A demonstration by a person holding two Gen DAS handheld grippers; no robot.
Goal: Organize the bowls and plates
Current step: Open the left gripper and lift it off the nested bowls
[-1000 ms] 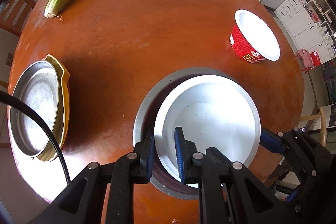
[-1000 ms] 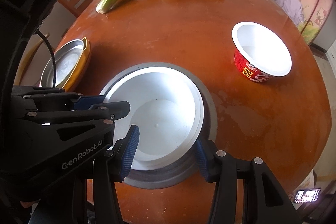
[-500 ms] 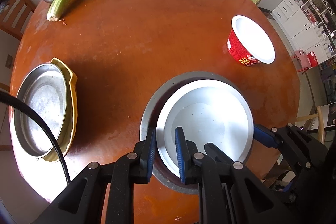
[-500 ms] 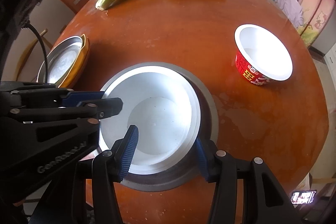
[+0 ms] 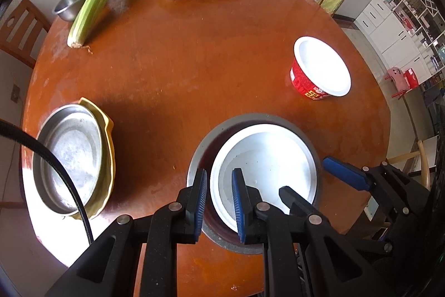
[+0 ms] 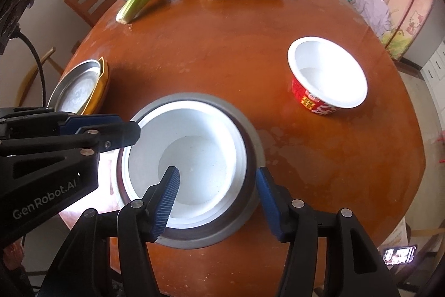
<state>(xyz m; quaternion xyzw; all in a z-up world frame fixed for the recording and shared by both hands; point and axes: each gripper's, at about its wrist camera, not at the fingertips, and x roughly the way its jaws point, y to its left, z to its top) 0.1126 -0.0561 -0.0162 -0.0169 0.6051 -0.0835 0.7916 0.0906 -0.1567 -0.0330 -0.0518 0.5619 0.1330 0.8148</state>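
Over table: left gripper (image 5: pixel 218 202) clamps white bowl (image 5: pixel 267 166) rim; right gripper (image 6: pixel 217 199) opening, straddling rim.

Daylight was strong and came from low on my left: the near-left rim of the surface (image 5: pixel 47 227) burned out to pure white in the left view, and the metal plate (image 5: pixel 69 157) beside it carried a hazy glare. A broad dark shadow lay on the wood between that plate and the white bowl (image 5: pixel 267 169). The white bowl's inside was nearly overexposed, its detail washed out. The red cup (image 6: pixel 328 80) also glowed white within. Both views were sharp at the centre. The fisheye bent the surface's edge into a curve, corners fell to black, and my tongs (image 6: pixel 217 202) loomed large and dark.
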